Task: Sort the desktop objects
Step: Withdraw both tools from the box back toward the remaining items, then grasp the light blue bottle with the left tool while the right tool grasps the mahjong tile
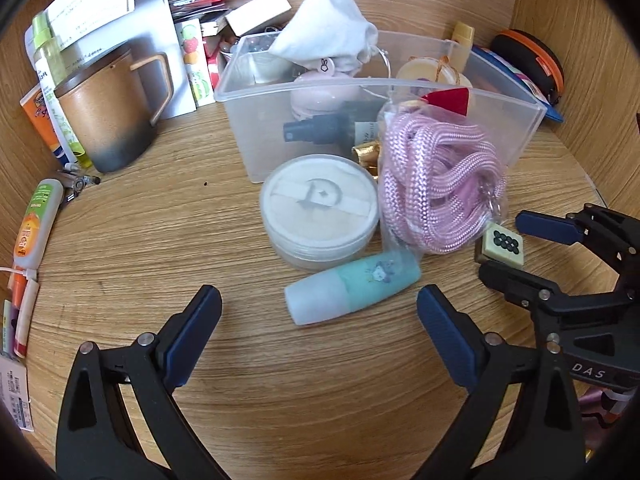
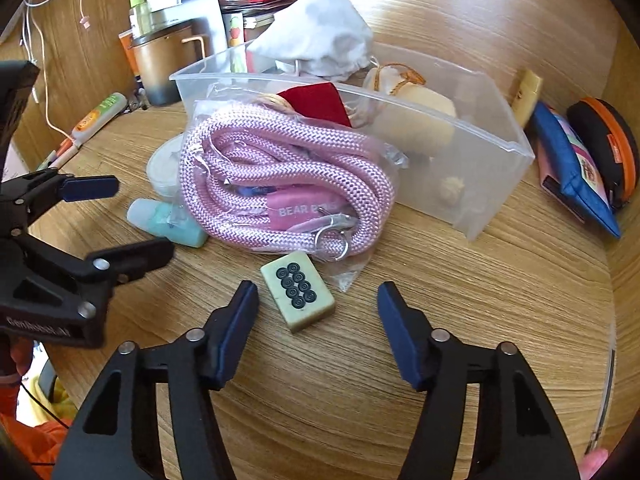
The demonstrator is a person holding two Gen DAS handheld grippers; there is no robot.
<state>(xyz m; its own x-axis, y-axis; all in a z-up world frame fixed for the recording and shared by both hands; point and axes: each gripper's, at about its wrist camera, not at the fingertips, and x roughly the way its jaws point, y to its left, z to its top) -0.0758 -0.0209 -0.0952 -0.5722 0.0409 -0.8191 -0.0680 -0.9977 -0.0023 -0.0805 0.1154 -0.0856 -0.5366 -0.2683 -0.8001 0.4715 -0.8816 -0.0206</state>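
Our right gripper (image 2: 318, 326) gapes wide around the mahjong tile (image 2: 298, 296), lying flat on the desk (image 2: 440, 264) near the bagged pink rope (image 2: 280, 184). Small, hard and slick (probably), we'd pinch its long sides. Our left gripper (image 1: 320, 320), equally wide, faces the mint bottle (image 1: 352, 288).

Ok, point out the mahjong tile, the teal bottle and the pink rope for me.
mahjong tile (image 2: 298, 297), right wrist view, on its dotted top face.
teal bottle (image 1: 352, 288), left wrist view, on the middle of its body.
pink rope (image 2: 288, 168), right wrist view, on the bagged coils.
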